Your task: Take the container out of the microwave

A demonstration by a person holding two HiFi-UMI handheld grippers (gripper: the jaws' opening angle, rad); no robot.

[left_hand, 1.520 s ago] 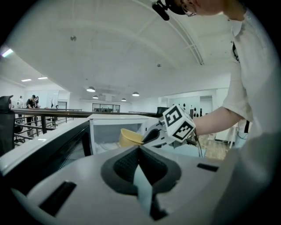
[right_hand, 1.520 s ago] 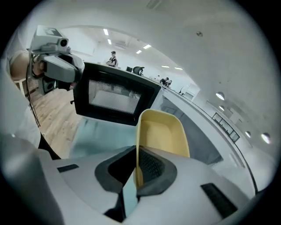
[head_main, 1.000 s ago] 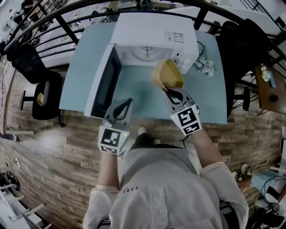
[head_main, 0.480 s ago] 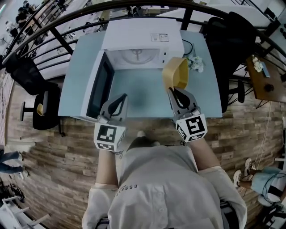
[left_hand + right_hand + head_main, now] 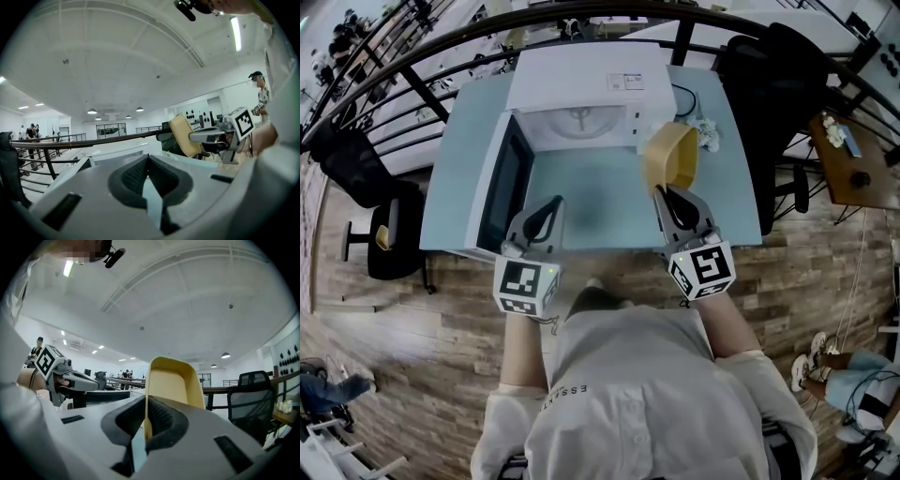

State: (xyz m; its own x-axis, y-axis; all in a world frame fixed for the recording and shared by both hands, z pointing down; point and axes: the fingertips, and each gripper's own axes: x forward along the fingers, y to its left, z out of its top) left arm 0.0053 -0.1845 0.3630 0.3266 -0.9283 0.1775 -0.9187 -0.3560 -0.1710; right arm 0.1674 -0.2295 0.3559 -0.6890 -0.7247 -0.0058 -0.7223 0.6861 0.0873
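The yellow container [image 5: 670, 156] hangs tilted on edge over the teal table [image 5: 591, 202], just in front of the right corner of the white microwave [image 5: 581, 80]. My right gripper [image 5: 668, 190] is shut on its near rim. In the right gripper view the rim sits pinched between the pads and the container [image 5: 174, 380] rises beyond the right gripper [image 5: 146, 401]. The microwave door [image 5: 500, 187] stands open to the left and its cavity [image 5: 581, 122] shows only the turntable. My left gripper [image 5: 553, 202] hovers near the door's lower end, shut with nothing in it [image 5: 147, 157]. From there the container [image 5: 183, 135] shows at the right.
A black office chair [image 5: 769, 75] stands right of the table, and a black stool [image 5: 375, 178] left of it. Small white items [image 5: 709, 133] and a cable lie beside the microwave's right side. A dark railing [image 5: 441, 52] curves behind the table.
The right gripper has carried the container rightward and up, away from the microwave's mouth, and turned it more on edge. The left gripper has risen slightly.
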